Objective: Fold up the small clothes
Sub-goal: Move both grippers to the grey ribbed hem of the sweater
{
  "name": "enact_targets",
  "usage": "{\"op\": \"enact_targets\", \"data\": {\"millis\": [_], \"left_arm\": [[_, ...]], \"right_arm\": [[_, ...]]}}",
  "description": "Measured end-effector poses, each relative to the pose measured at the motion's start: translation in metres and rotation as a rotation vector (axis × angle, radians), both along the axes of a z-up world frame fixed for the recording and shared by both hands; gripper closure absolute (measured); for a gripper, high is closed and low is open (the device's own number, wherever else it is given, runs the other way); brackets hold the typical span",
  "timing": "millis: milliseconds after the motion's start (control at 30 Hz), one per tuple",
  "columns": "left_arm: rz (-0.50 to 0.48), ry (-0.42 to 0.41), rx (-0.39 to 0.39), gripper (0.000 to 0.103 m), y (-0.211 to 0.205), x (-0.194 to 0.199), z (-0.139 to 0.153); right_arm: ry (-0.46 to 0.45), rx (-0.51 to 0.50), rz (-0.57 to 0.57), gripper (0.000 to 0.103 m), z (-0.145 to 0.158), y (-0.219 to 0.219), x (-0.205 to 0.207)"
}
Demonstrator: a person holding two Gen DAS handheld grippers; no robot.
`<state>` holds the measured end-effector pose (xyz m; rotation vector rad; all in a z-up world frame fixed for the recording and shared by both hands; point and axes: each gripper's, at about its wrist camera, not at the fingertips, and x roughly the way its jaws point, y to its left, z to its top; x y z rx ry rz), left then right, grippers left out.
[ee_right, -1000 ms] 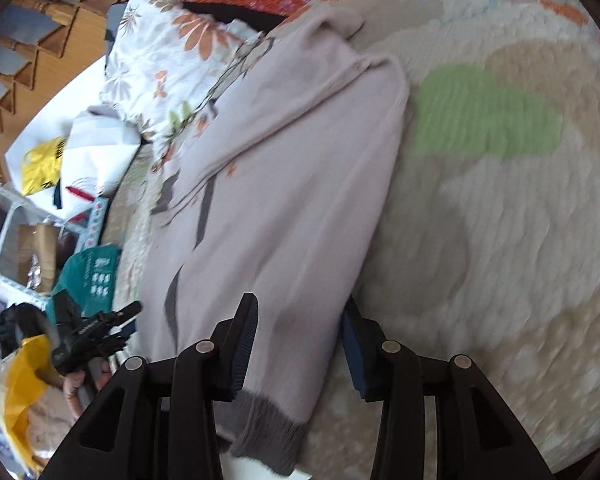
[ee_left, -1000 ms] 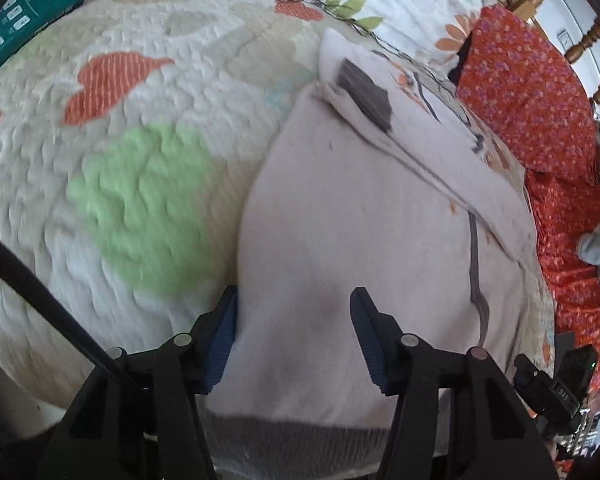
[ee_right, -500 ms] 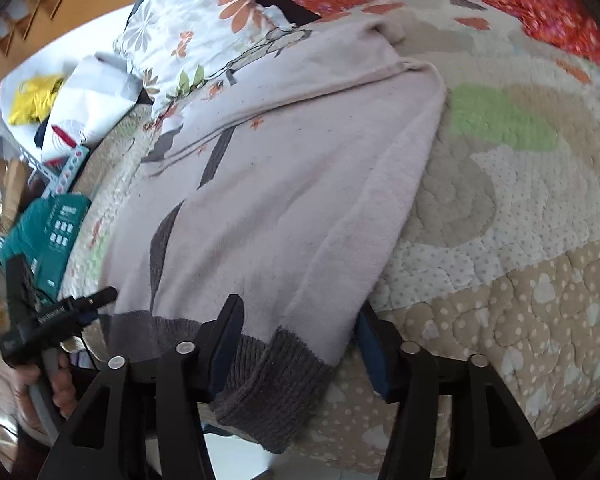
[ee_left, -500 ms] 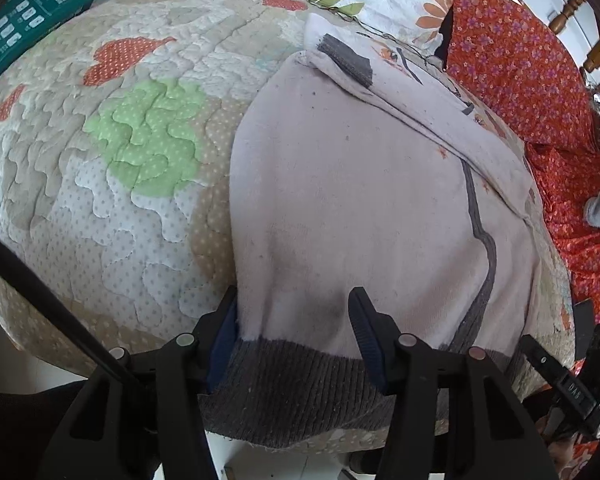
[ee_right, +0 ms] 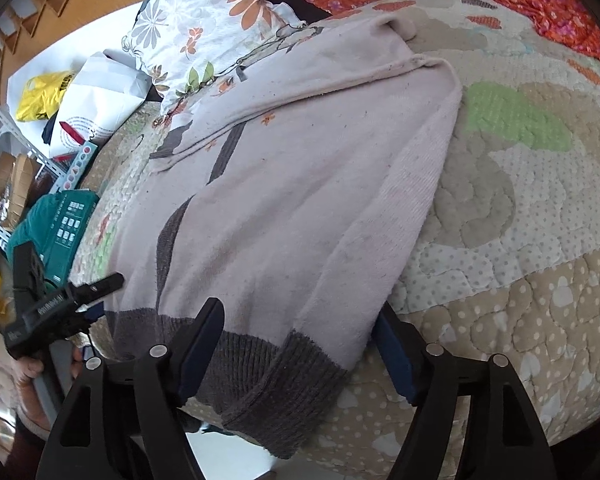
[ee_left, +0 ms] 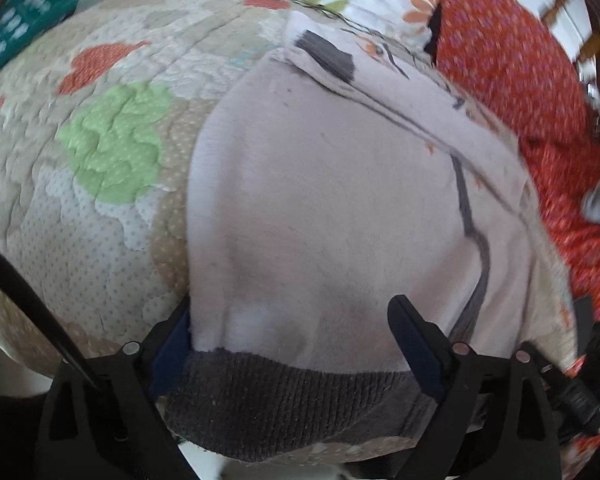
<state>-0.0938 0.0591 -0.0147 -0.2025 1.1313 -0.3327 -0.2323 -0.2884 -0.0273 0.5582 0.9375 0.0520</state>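
Note:
A pale pink sweater (ee_left: 332, 200) with a dark grey ribbed hem (ee_left: 284, 400) lies flat on the quilt, sleeves folded in across its upper part. It also shows in the right wrist view (ee_right: 300, 200), hem (ee_right: 268, 372) at the bed's near edge. My left gripper (ee_left: 292, 348) is open, its fingers straddling the hem's left corner. My right gripper (ee_right: 300, 344) is open, its fingers straddling the hem's right corner. Neither is closed on the cloth. The left gripper also shows at the left of the right wrist view (ee_right: 100, 286).
The patchwork quilt (ee_right: 520, 220) covers the bed. A floral pillow (ee_right: 204, 28) and red floral bedding (ee_left: 512, 80) lie beyond the sweater. A teal box (ee_right: 60, 224), a white bag (ee_right: 96, 96) and a yellow bag (ee_right: 44, 94) sit at the bed's side.
Both grippers drew back toward the bed's near edge, from the sweater body to the grey hem. The jaws stayed open. The sweater lies as before.

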Motion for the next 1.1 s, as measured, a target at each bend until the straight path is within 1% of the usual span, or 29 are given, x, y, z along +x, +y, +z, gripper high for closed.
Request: {"op": "enact_targets", "data": {"millis": [33,100,167,200,233,267,300,333,400,433,500,567,633,667,733,767,800,867,900,933,967,1000,1033,1067,1100], "left_arm": [[-0.006,-0.002,0.018,0.009,-0.003,-0.001,0.0],[-0.01,0.003,0.037,0.009,-0.004,-0.001,0.0],[0.0,0.017,0.025,0.01,-0.001,0.0,0.002],[0.011,0.023,0.014,0.02,0.002,0.001,0.003],[0.031,0.023,0.014,0.036,0.007,0.002,0.006],[0.045,0.023,0.012,0.046,0.012,0.002,0.009],[0.062,0.027,-0.012,0.062,0.02,0.003,0.012],[0.076,0.034,-0.051,0.07,0.028,0.003,0.013],[0.119,0.042,-0.134,0.07,0.047,0.0,0.016],[0.134,0.041,-0.143,0.07,0.053,-0.001,0.016],[0.154,0.037,-0.134,0.069,0.06,-0.002,0.013],[0.165,0.055,-0.133,0.067,0.063,-0.001,0.007],[0.174,0.076,-0.142,0.059,0.063,-0.001,0.001],[0.174,0.081,-0.148,0.056,0.062,-0.001,-0.001],[0.169,0.077,-0.169,0.041,0.058,-0.003,-0.001],[0.166,0.077,-0.177,0.039,0.056,-0.004,-0.001],[0.163,0.077,-0.174,0.038,0.052,-0.004,-0.001],[0.152,0.067,-0.14,0.038,0.046,-0.006,-0.002],[0.141,0.057,-0.115,0.038,0.042,-0.007,-0.002],[0.123,0.049,-0.084,0.038,0.036,-0.008,-0.001],[0.104,0.041,-0.055,0.04,0.031,-0.01,-0.001],[0.086,0.031,-0.012,0.049,0.025,-0.012,-0.001],[0.075,0.02,0.034,0.059,0.021,-0.014,-0.001],[0.063,0.01,0.067,0.063,0.018,-0.015,0.0],[0.053,0.005,0.073,0.078,0.018,-0.016,0.002]], "right_arm": [[-0.01,0.025,0.003,0.016,-0.001,-0.001,0.0],[-0.034,0.066,-0.005,0.014,-0.002,-0.004,-0.003],[-0.074,0.122,-0.036,0.012,-0.005,-0.009,-0.007],[-0.084,0.138,-0.046,0.012,-0.006,-0.01,-0.009],[-0.089,0.148,-0.048,0.012,-0.006,-0.011,-0.009],[-0.089,0.151,-0.043,0.012,-0.005,-0.012,-0.009],[-0.085,0.152,-0.038,0.012,-0.005,-0.012,-0.008],[-0.08,0.151,-0.027,0.012,-0.004,-0.012,-0.007],[-0.072,0.157,-0.016,0.012,-0.003,-0.013,-0.007],[-0.069,0.159,-0.011,0.012,-0.003,-0.013,-0.007],[-0.064,0.153,-0.004,0.012,-0.002,-0.011,-0.006],[-0.053,0.144,-0.002,0.012,-0.001,-0.01,-0.005],[-0.042,0.122,0.004,0.012,0.001,-0.006,-0.003],[-0.036,0.111,0.008,0.012,0.002,-0.003,-0.002],[-0.024,0.087,0.023,0.012,0.003,0.003,-0.001],[-0.015,0.069,0.028,0.012,0.004,0.007,-0.001],[-0.008,0.055,0.03,0.012,0.004,0.009,-0.002],[0.015,0.011,0.036,0.013,0.005,0.018,-0.002],[0.029,-0.026,0.035,0.013,0.006,0.023,-0.002],[0.049,-0.086,0.038,0.013,0.005,0.032,-0.001],[0.063,-0.142,0.042,0.013,0.005,0.04,0.0],[0.076,-0.21,0.047,0.013,0.005,0.049,0.001],[0.087,-0.28,0.053,0.014,0.003,0.059,0.002],[0.095,-0.345,0.061,0.016,0.001,0.067,0.004],[0.097,-0.403,0.063,0.024,-0.001,0.073,0.003]]}}
